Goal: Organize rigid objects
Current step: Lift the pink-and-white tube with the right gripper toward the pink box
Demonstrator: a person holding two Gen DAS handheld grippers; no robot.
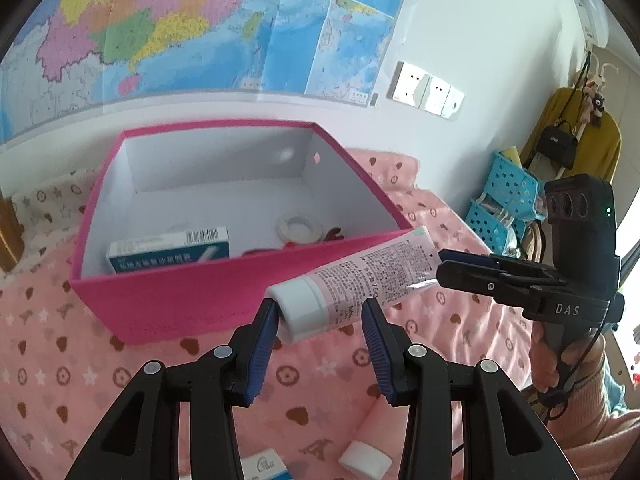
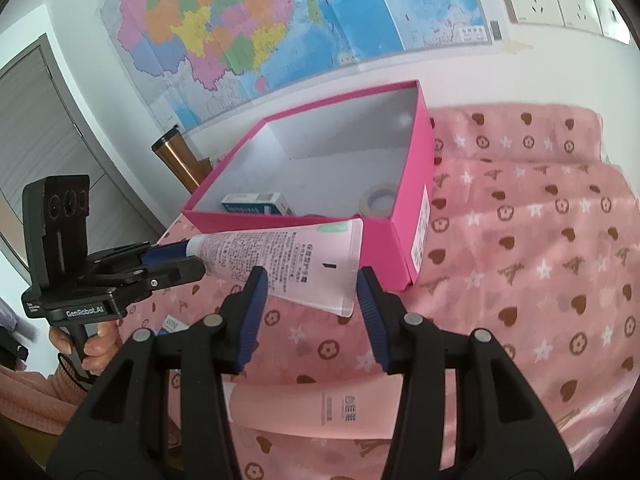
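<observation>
A pink tube [image 1: 352, 280] with a white cap hangs in the air just in front of the pink box [image 1: 180, 304]. My left gripper [image 1: 320, 305] is shut on its cap end; the right wrist view shows that gripper [image 2: 180, 262] from the side. My right gripper [image 2: 311, 276] is shut across the tube's [image 2: 280, 256] flat crimped end, and in the left wrist view it [image 1: 442, 266] comes in from the right. The open box [image 2: 416, 184] holds a blue-white carton [image 1: 172, 250], a tape roll [image 1: 300, 226] and a small red item [image 1: 332, 236].
Everything rests on a pink patterned bedspread [image 2: 520, 280]. A second pink tube [image 2: 320, 404] lies below the grippers, and a small blue-white box [image 2: 174, 325] is nearby. A brown flask [image 2: 176, 156] stands left of the box. Blue baskets [image 1: 504, 204] stand by the wall on the right.
</observation>
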